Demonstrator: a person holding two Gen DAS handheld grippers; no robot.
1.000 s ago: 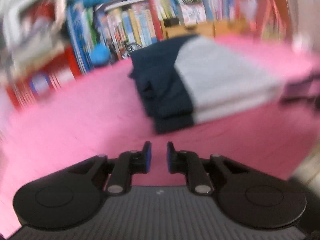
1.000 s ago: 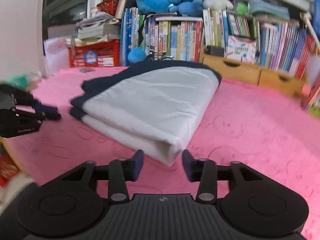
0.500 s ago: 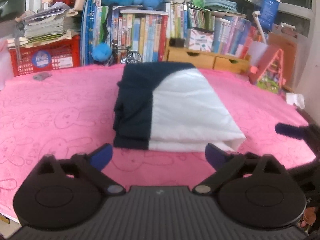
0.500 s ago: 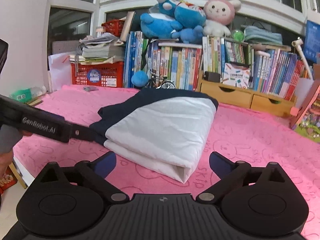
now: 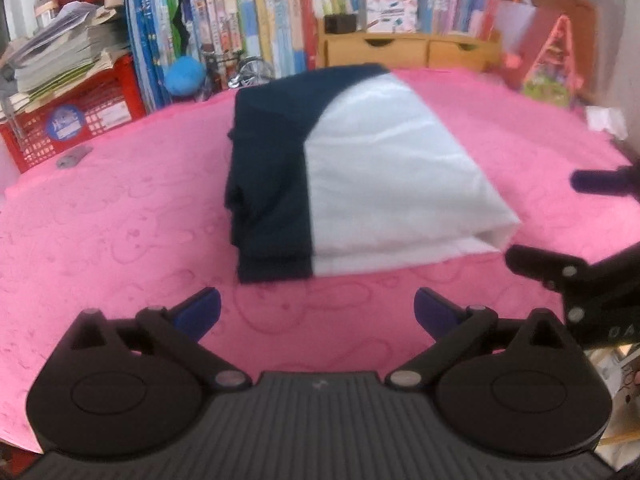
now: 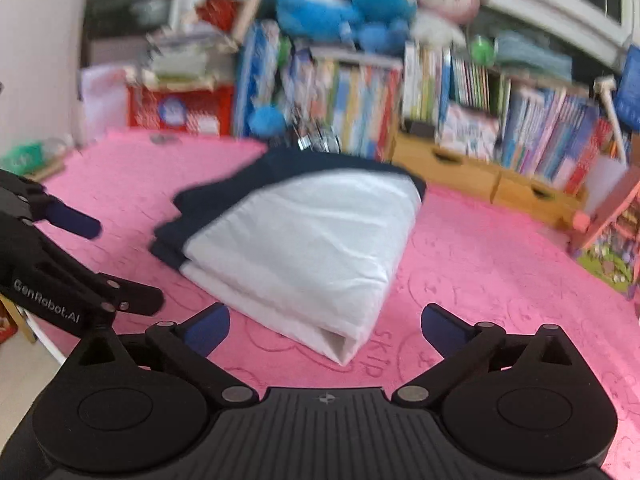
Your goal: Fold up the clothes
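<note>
A folded garment, white with navy sleeves and edge (image 5: 360, 184), lies in a neat stack on the pink blanket (image 5: 120, 216). It also shows in the right wrist view (image 6: 304, 240). My left gripper (image 5: 316, 312) is open and empty, just in front of the stack's near edge. My right gripper (image 6: 324, 328) is open and empty, at the stack's folded near corner. The right gripper shows at the right edge of the left wrist view (image 5: 580, 232). The left gripper shows at the left edge of the right wrist view (image 6: 60, 256).
Shelves of books (image 5: 260, 28) and a red crate with papers (image 5: 76, 116) stand behind the blanket. Wooden drawers (image 6: 480, 176) and a small toy house (image 5: 556, 68) stand at the back right. Plush toys (image 6: 344, 8) sit on top of the books.
Both grippers opened from nearly shut to wide open and drew back from the folded stack. The stack has stayed in place.
</note>
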